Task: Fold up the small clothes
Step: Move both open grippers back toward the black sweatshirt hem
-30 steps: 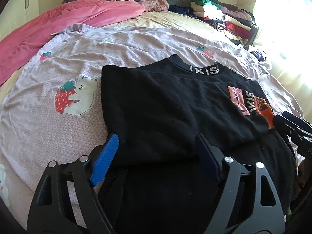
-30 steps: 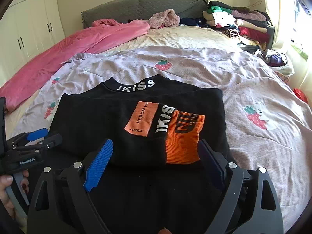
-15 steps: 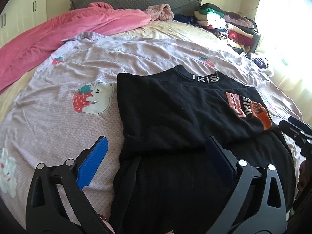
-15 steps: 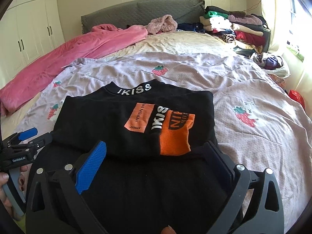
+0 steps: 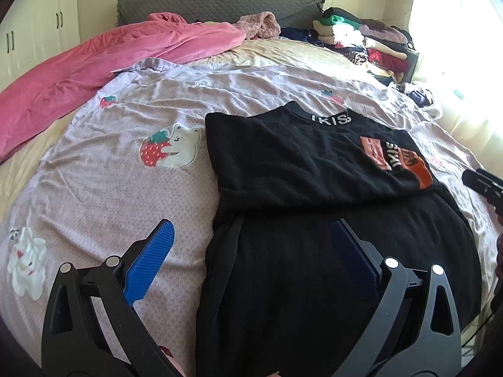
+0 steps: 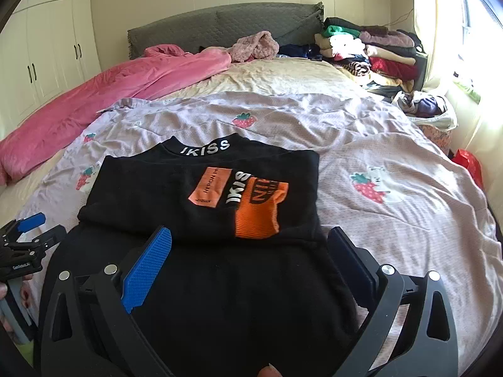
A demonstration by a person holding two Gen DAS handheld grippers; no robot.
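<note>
So the black sweater is laid out flat on the bed, on top of the lilac strawberry-print blanket, with the far half looking already folded over the near half. Its long axis can be read as running near to far: the collar with the IKISS lettering is pointed at the headboard, and the hem end is pulled toward the near edge of the bed. The orange patch is turned face up, right of centre.

Handling-wise it's judged to be soft, floppy knit, light, not slippery, nothing fragile about it. No shape will be held by it, so a single pinch in the middle would probably just bunch it. It's best taken at two corners of the near hem, or along the fold edge, one corner per gripper, and lifted evenly.

The left gripper is held above the sweater's left edge with its fingers spread wide and nothing pinched. The right gripper is held over the near half, fingers equally wide, nothing held either.

Farther out, a pink duvet is heaped on the far left and a pile of folded clothes is stacked far right by the window.
</note>
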